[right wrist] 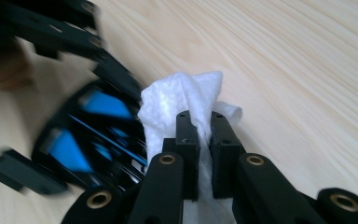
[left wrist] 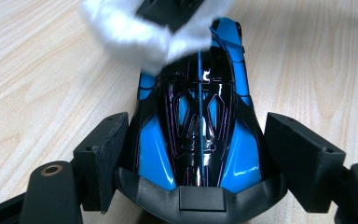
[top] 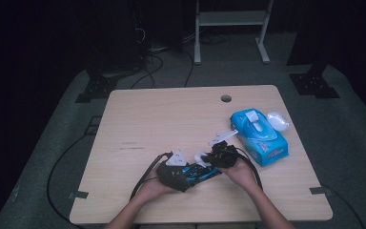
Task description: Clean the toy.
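So the left gripper (top: 183, 172) had a blue and black toy car (left wrist: 200, 130) sitting between its fingers (left wrist: 103, 158). In the left gripper view the car's rear end was wedged down low between the two pads, nose pointing away over the wood. The fingers were set about as wide as the car body and seemed to be clamped on its sides, though a sliver of gap showed on the right side, so I couldn't swear both pads were pressing.

The right gripper (right wrist: 204, 135) had its fingers pressed together on a white wipe (right wrist: 177, 100), pinching it tight; the wipe bunched up above the fingertips and trailed down between them. In the right gripper view the wipe was right up against the front part of the car, which was blurred there. From the left gripper view the same wipe sat over the car's nose, also blurry.

From the high view, both hands met near the front edge of the tabletop (top: 152, 119), a bit right of the middle, car held just above the wood. A blue pack of wipes (top: 259, 136) lay off to the right, near the right gripper, lid flipped open with a white sheet poking out. One small round hole (top: 226, 98) sat near the far edge.
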`<state>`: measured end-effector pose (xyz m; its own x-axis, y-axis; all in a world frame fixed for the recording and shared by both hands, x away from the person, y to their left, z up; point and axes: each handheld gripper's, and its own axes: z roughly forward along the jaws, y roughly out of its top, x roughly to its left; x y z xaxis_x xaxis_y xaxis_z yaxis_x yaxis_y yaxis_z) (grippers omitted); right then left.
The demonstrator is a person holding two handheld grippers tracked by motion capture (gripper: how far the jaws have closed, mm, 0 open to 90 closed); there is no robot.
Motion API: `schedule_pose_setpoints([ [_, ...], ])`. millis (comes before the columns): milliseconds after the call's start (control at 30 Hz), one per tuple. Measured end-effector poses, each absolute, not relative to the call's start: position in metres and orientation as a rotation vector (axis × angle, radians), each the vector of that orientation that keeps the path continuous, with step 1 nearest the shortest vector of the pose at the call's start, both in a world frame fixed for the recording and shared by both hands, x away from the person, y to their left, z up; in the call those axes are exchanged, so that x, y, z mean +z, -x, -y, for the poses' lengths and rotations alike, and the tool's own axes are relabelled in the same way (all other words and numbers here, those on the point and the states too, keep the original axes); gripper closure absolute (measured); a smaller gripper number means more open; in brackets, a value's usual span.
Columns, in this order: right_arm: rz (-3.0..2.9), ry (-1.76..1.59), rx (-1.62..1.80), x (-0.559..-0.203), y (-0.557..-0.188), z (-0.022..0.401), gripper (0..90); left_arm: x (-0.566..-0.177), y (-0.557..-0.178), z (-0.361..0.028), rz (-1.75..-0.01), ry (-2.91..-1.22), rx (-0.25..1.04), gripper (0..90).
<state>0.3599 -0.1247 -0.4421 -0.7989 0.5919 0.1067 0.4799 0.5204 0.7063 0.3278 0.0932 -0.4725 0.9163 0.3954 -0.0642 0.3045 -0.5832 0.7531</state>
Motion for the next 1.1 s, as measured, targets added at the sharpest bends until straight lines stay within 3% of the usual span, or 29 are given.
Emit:
schedule_pose_setpoints([
  [133, -2.619, -0.885, 1.142, -0.442, -0.359, 0.116, 83.5, -0.472, -0.327, -0.094, -0.488, -2.243, 0.146, 23.7],
  [333, -2.595, -0.971, 1.124, -0.445, -0.363, 0.136, 83.7, -0.472, -0.328, -0.094, -0.474, -2.251, 0.153, 23.7],
  [533, -2.601, -0.886, 1.214, -0.447, -0.358, 0.114, 83.6, -0.473, -0.325, -0.093, -0.464, -2.263, 0.175, 23.8],
  [767, -2.519, -1.015, 1.176, -0.453, -0.360, 0.148, 83.6, -0.474, -0.327, -0.091, -0.453, -2.272, 0.181, 23.9],
  [1100, -2.512, -0.948, 1.185, -0.453, -0.354, 0.136, 83.6, -0.474, -0.326, -0.092, -0.447, -2.280, 0.188, 23.9],
])
